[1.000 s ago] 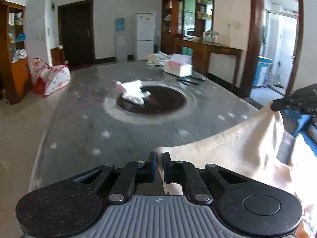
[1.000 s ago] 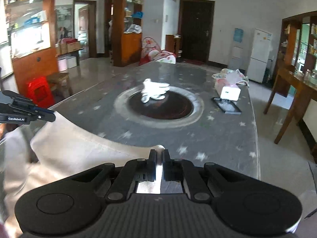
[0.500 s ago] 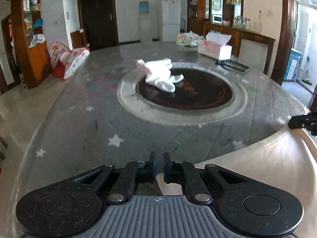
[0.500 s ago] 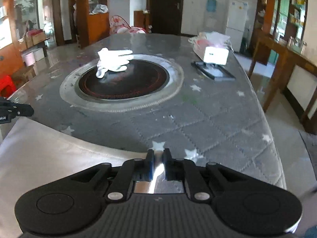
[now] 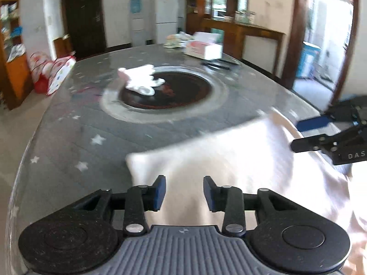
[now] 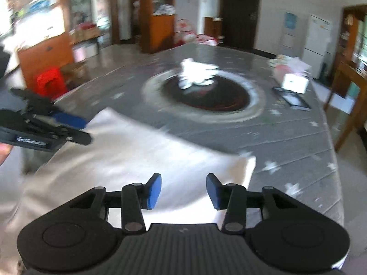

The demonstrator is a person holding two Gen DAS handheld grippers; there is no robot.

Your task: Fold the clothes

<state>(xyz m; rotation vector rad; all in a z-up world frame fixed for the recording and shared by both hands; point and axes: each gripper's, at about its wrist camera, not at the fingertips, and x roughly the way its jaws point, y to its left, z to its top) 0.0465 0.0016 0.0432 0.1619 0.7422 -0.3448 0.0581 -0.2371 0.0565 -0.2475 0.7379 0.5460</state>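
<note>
A cream garment lies spread over the near end of the grey star-patterned table. My left gripper hovers over its near left corner, jaws opening, blue pads apart and not pressing the cloth. My right gripper hangs over the garment near its right corner, jaws opening too, with nothing pinched. Each gripper shows at the edge of the other view: the right gripper and the left gripper, both with fingers parted.
A small white garment lies on the dark round inset mid-table. Further back sit a tissue box, a plastic bag and a dark tablet. Wooden cabinets, a fridge and a red stool surround the table.
Both grippers were shut on the garment's top corners; they lowered it onto the table and their jaws have come apart, letting the cloth go flat.
</note>
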